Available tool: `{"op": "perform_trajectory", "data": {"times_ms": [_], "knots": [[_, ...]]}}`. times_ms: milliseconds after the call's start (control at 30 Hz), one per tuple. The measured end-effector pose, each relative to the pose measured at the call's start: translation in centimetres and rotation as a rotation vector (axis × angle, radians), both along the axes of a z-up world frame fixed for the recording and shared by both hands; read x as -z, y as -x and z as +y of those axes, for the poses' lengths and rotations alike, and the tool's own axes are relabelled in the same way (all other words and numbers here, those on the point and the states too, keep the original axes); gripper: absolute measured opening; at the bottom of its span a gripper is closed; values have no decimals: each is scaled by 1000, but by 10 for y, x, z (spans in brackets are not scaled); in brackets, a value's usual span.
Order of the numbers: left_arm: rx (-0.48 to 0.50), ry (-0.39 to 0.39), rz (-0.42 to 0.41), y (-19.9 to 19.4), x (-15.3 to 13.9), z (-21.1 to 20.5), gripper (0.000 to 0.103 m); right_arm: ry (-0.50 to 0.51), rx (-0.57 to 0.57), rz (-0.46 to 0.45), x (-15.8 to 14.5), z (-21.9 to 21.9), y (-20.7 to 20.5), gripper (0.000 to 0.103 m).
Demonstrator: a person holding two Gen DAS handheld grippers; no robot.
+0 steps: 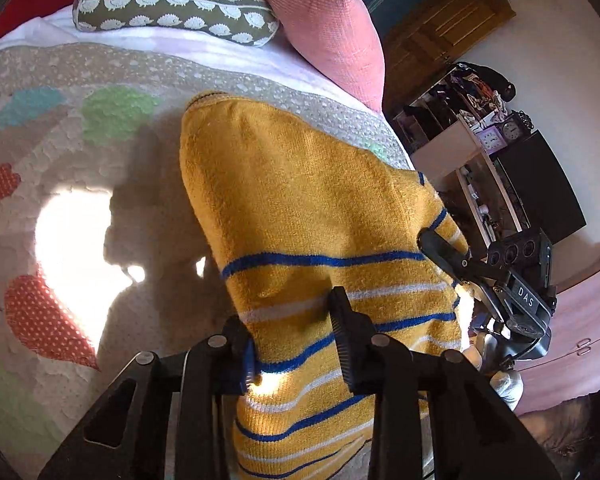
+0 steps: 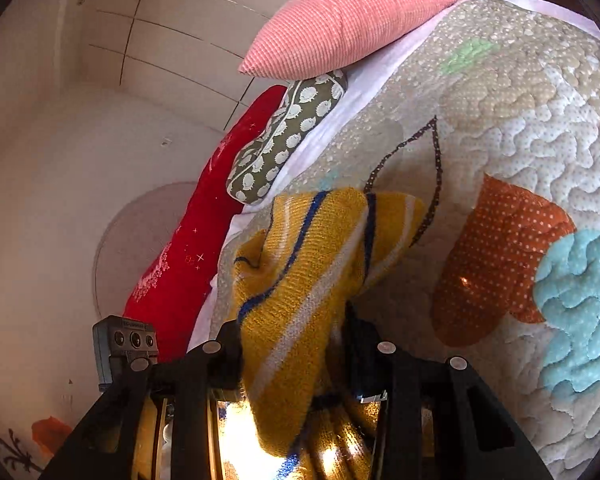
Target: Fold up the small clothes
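Observation:
A small mustard-yellow knitted sweater point(image 1: 300, 200) with blue and white stripes hangs lifted above the quilted bed cover point(image 1: 60, 140). My left gripper point(image 1: 296, 344) is shut on its striped edge at the bottom of the left wrist view. My right gripper point(image 1: 440, 248) shows at the right of that view, pinching the sweater's far edge. In the right wrist view my right gripper point(image 2: 296, 352) is shut on a bunched part of the sweater point(image 2: 312, 264), which drapes over the bed.
A pink cushion point(image 1: 324, 28), a green hedgehog-print cushion point(image 1: 172, 8) and a red cushion point(image 2: 188, 264) lie at the head of the bed. Shelves with clocks and clutter point(image 1: 488, 136) and a pink dresser point(image 1: 580, 320) stand beside the bed.

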State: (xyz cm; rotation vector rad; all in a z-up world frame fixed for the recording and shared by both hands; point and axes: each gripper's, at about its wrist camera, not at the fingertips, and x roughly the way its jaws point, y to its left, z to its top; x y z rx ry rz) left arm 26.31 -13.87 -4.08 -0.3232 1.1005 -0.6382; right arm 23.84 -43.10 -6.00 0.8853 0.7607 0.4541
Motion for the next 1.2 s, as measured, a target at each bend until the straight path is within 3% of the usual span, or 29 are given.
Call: {"op": "perform_trajectory", "data": {"times_ms": [167,267,333,400,533,633,700,800,900,933,967,1000,1067,1133,1200], "knots": [[-68,-73,18,-32,4,8,32,25,39,13,10,15,-25,41],[-124,-215,24,-42,25,5,32,140,95,91,33,15,-33,49],[-145,-214,8,-33,27,13,32,117,119,126,43,6,-29,55],[-161,-201,-27,-17,18,23,34,87,150,104,40,-11,-16,55],[-213,-267,-156,28,-10,38,47,185,200,4,-2,-30,20,56],[-256,-321,-245,64,-18,55,59,125,134,-75,-29,-25,46,57],[-298,-341,-273,88,-18,66,60,101,47,-105,-38,-5,53,57],[-346,-347,-263,120,-14,80,60,99,-66,-108,-26,32,57,57],[-385,-378,-282,149,-12,88,61,184,-20,22,15,38,48,57],[-395,-391,-295,160,-13,90,64,228,20,72,30,33,44,50],[-405,-403,-310,167,-14,90,69,232,36,96,40,28,43,29],[-414,-419,-326,174,-15,90,71,209,53,94,41,22,49,25],[-428,-458,-357,186,-16,89,73,237,100,61,24,20,75,30],[-440,-494,-379,197,-17,88,73,359,130,4,3,31,111,42],[-435,-492,-374,207,-18,85,73,438,142,-42,-8,43,152,47]]}}
